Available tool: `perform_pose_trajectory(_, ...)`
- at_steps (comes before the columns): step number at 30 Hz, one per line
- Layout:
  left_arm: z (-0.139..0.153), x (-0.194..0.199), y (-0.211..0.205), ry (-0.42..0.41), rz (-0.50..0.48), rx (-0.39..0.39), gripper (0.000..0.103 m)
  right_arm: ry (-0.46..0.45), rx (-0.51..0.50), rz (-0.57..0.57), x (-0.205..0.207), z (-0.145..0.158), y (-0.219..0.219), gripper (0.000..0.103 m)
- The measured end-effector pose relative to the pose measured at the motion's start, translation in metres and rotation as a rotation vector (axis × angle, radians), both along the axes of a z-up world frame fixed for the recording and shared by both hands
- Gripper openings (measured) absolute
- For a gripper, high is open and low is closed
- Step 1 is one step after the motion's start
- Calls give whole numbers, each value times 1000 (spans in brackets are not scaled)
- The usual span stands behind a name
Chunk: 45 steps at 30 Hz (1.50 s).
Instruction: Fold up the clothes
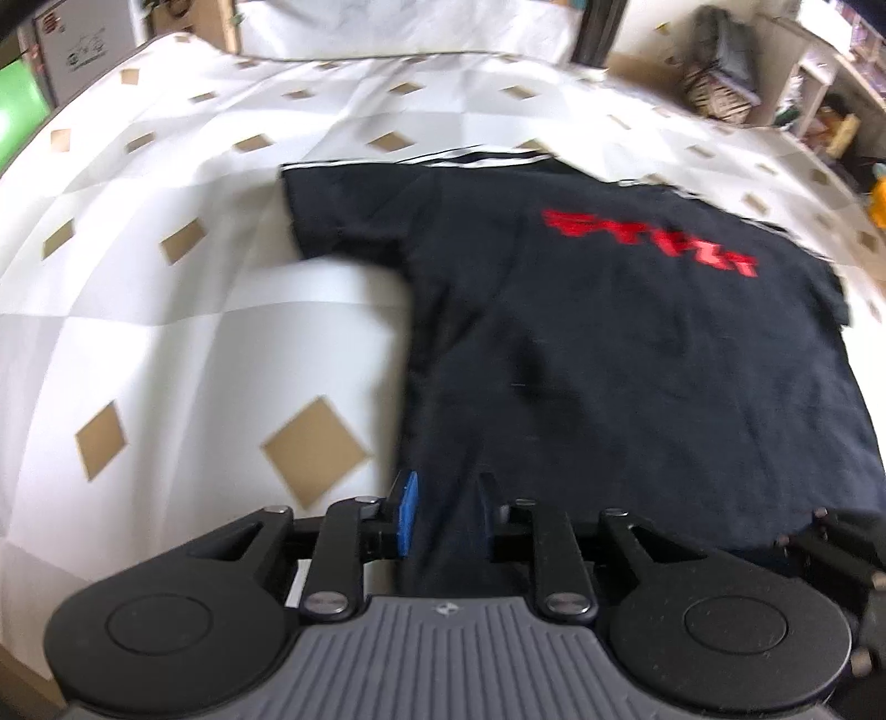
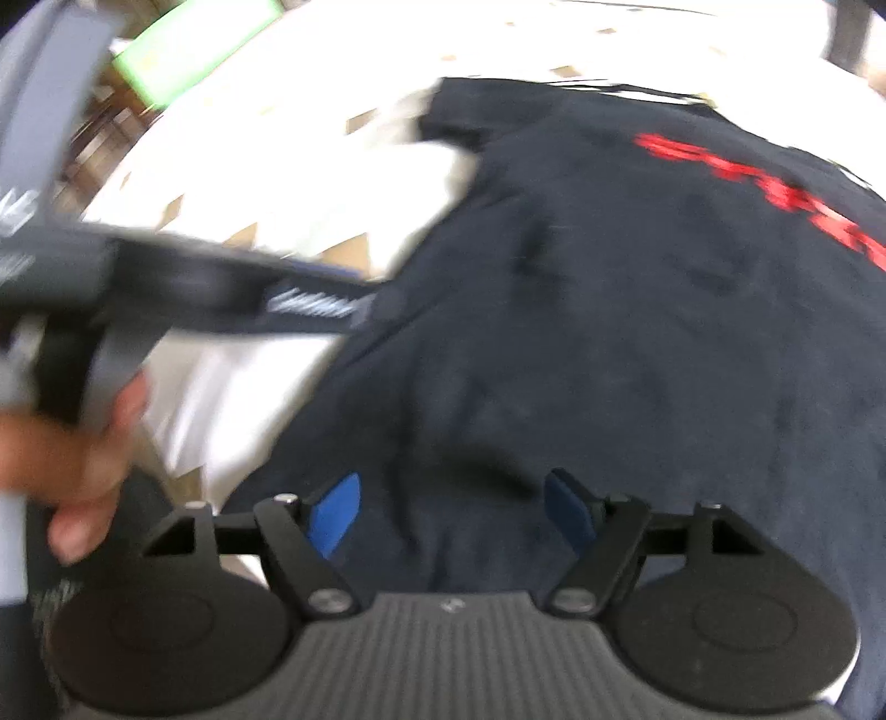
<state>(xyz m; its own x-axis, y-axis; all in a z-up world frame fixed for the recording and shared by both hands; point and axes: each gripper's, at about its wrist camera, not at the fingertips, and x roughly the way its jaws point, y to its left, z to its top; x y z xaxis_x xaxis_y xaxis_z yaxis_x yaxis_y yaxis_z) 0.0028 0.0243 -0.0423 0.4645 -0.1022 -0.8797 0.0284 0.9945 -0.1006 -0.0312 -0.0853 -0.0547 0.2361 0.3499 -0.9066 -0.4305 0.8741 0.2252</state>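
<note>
On patterned cloth (image 1: pixel 166 343), black T-shirt (image 1: pixel 637 343) (hem in left gripper (image 1: pixel 446 518)).

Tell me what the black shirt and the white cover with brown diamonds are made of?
The shirt looks like soft matte knit cloth, likely cotton: it drapes and wrinkles, with flat red printed letters. The cover looks like thin cloth or paper with sharp fold creases; the blur leaves that open.

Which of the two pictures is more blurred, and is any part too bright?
The right wrist view is more blurred: the left gripper smears, and the white cloth is overexposed. The left wrist view is sharper, though the red print on the black T-shirt streaks.
</note>
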Motion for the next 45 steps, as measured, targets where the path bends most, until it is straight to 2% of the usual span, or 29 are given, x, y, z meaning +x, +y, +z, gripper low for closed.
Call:
perform_pose_trajectory(6, 0, -15, -26, -5, -89, -11, 22, 4, -46, -185, -6, 1, -34, 77)
perform_pose_trajectory(15, -7, -34, -51, 21, -160, -7, 28, -7, -138, -311, -20, 1, -65, 80)
perform_pose_trajectory(20, -12, -40, -59, 28, -191, 10, 29, 3, -156, -415, -24, 0, -89, 81)
perform_pose_trajectory(24, -14, -48, -69, -2, -248, 66, 35, 44, -158, -543, -26, -8, -114, 83)
perform_pose_trajectory(30, -15, -52, -69, -13, -273, 82, 40, -26, -238, -465, -35, -13, -101, 90)
perform_pose_trajectory(36, -16, -55, -61, -23, -272, 78, 50, -53, -232, -482, -40, -13, -98, 91)
perform_pose_trajectory(45, -16, -60, -54, -13, -265, 82, 51, -50, -228, -486, -45, -15, -94, 94)
